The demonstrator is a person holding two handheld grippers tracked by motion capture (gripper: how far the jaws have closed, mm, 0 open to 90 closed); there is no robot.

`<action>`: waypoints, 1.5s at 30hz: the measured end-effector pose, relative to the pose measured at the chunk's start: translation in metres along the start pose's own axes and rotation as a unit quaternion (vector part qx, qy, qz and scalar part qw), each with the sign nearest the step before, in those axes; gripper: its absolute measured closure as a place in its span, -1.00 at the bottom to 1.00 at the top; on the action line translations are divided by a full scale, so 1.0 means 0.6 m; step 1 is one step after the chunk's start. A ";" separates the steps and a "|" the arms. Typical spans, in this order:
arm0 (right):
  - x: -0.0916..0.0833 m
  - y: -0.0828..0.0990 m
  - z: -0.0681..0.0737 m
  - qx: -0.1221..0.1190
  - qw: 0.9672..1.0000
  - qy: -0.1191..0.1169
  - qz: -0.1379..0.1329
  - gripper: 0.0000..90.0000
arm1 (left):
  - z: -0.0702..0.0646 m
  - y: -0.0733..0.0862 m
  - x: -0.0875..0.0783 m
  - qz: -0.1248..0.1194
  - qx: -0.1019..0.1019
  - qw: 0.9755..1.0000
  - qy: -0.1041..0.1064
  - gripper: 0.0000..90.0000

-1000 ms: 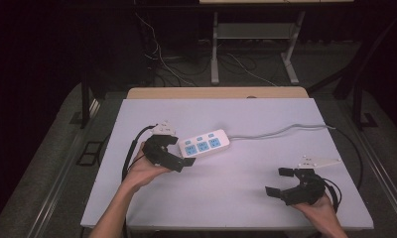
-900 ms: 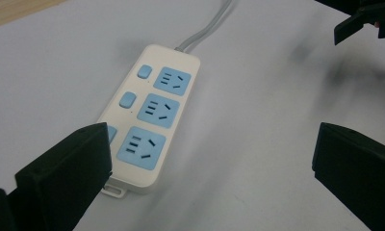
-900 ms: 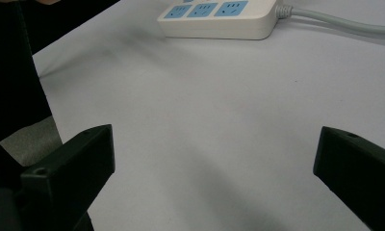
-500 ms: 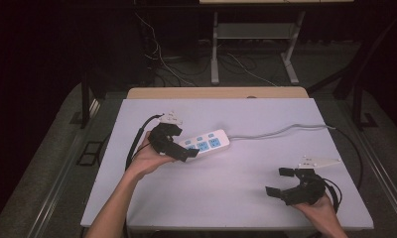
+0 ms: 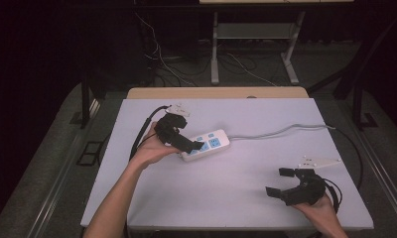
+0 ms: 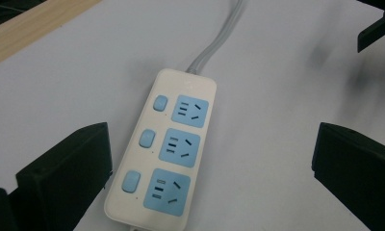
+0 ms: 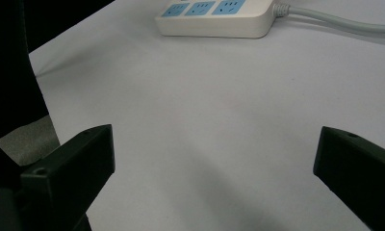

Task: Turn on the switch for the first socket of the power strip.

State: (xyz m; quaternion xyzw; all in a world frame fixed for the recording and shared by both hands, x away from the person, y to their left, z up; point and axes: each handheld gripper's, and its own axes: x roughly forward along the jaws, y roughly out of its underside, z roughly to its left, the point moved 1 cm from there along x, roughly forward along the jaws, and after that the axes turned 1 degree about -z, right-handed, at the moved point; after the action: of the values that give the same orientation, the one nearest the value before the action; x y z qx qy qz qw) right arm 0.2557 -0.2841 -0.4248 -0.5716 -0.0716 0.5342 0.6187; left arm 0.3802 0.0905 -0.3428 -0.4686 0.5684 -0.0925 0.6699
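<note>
left gripper over the power strip, nothing gripped yet

the left gripper [image 5: 196, 147] hung spread wide above the power strip [image 6: 164, 149], left of the table's [image 5: 246, 193] centre. the right gripper [image 5: 281, 182] gaped empty near the near right corner. the strip's long axis ran diagonally (cable [image 5: 281, 132] end toward the right edge).

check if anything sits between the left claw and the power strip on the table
Nothing visible does. In the left gripper view the power strip lies on bare white table between the open jaws of the left claw, with only tabletop around it. The right claw is open too, well off to the side.
</note>
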 end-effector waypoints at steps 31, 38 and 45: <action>-0.003 0.000 -0.002 0.001 1.000 0.002 -0.001 -0.99 | 0.041 -0.072 0.056 0.046 0.026 0.999 0.002 -0.89; -0.002 0.001 -0.002 0.001 1.000 0.002 0.001 -0.99 | 0.052 -0.083 0.072 0.050 0.018 0.999 0.003 -0.72; -0.003 0.001 -0.002 0.000 1.000 0.002 0.000 -0.99 | 0.062 -0.081 0.087 0.058 0.012 0.998 0.010 -0.52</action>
State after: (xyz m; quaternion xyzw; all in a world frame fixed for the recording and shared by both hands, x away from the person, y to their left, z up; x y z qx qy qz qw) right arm 0.2555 -0.2860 -0.4246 -0.5723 -0.0704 0.5330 0.6192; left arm 0.4493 0.0492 -0.3458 -0.4254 0.6005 -0.0652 0.6740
